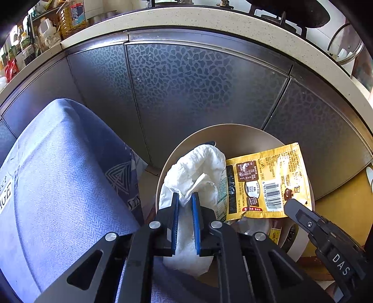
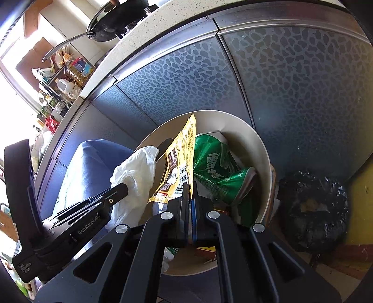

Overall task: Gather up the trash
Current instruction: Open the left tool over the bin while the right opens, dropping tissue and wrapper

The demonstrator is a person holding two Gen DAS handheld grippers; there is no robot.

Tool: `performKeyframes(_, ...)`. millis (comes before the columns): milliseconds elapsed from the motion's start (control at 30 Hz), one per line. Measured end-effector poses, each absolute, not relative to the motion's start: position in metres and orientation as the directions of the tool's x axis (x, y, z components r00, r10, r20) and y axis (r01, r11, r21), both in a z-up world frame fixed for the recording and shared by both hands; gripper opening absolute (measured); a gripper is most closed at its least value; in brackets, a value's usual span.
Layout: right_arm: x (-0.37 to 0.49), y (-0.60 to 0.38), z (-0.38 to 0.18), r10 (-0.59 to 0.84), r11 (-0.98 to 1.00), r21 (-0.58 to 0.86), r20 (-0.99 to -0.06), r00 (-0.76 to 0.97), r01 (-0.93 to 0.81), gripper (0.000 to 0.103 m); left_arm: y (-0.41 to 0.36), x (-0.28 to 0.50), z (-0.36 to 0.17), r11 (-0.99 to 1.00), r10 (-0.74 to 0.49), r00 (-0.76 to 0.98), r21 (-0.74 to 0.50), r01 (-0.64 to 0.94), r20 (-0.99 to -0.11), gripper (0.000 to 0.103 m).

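1. At the far left of the left wrist view, a blue cloth (image 1: 65, 186) is seen draped over something bulky, just beside the bin (image 1: 233, 135).
2. Behind everything, dark patterned cabinet doors (image 1: 198, 93) are seen under a pale countertop (image 1: 209, 21).
3. A crumpled white tissue (image 1: 198, 167) is held over the left side of the bin's mouth. It lies between the blue pads of the left gripper (image 1: 185, 198). The jaws stand narrowly apart, and whether the pads press on the tissue cannot be told.
4. To the right of the tissue, a yellow wrapper (image 1: 268, 181) with a barcode is held upright above the bin.
5. The wrapper's lower edge is pinched by the right gripper (image 2: 190, 188), whose jaws are closed on it, as shown in the right wrist view.
6. Inside the bin, a crushed green can (image 2: 219, 170) is seen lying against the right wall, below and beside the wrapper.
7. Further right, on the floor just beside the bin, a black bag (image 2: 312, 209) is seen, crumpled against a yellow wall (image 2: 359, 198).
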State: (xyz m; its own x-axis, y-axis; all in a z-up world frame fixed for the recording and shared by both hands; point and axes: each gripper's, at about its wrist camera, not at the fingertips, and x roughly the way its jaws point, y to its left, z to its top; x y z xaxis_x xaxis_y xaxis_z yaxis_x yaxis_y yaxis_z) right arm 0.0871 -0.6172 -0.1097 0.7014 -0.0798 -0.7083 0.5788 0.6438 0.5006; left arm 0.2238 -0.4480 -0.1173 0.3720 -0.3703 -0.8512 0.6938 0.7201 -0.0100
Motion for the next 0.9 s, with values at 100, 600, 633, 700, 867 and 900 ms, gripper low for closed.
performKeyframes(100, 0.09, -0.617, -0.109, -0.077, 0.65, 0.495, -0.712, 0.698, 0.576, 0.004, -0.448, 0.224, -0.117, 0.726, -0.364, 0.373, -0.009, 0.688, -0.853, 0.026)
performKeyframes(600, 0.092, -0.611, -0.1, -0.101, 0.654, 0.486, -0.704, 0.703, 0.58, 0.038, -0.437, 0.217, -0.1, 0.737, -0.405, 0.448, 0.005, 0.675, -0.797, 0.081)
performKeyframes(633, 0.091, -0.611, -0.1, -0.101, 0.654, 0.486, -0.703, 0.704, 0.579, 0.038, -0.437, 0.217, -0.101, 0.736, -0.403, 0.443, 0.004, 0.677, -0.801, 0.08)
performKeyframes(700, 0.091, -0.611, -0.1, -0.097, 0.653, 0.488, -0.704, 0.703, 0.579, 0.038, -0.438, 0.218, -0.102, 0.732, -0.4, 0.432, 0.002, 0.681, -0.808, 0.08)
performKeyframes(867, 0.089, -0.609, -0.098, -0.096, 0.652, 0.489, -0.705, 0.703, 0.579, 0.039, -0.436, 0.216, -0.099, 0.727, -0.412, 0.434, -0.002, 0.687, -0.801, 0.08)
performKeyframes(900, 0.088, -0.608, -0.098, -0.098, 0.65, 0.489, -0.705, 0.703, 0.581, 0.039, -0.435, 0.215, -0.098, 0.726, -0.417, 0.433, -0.006, 0.688, -0.799, 0.08)
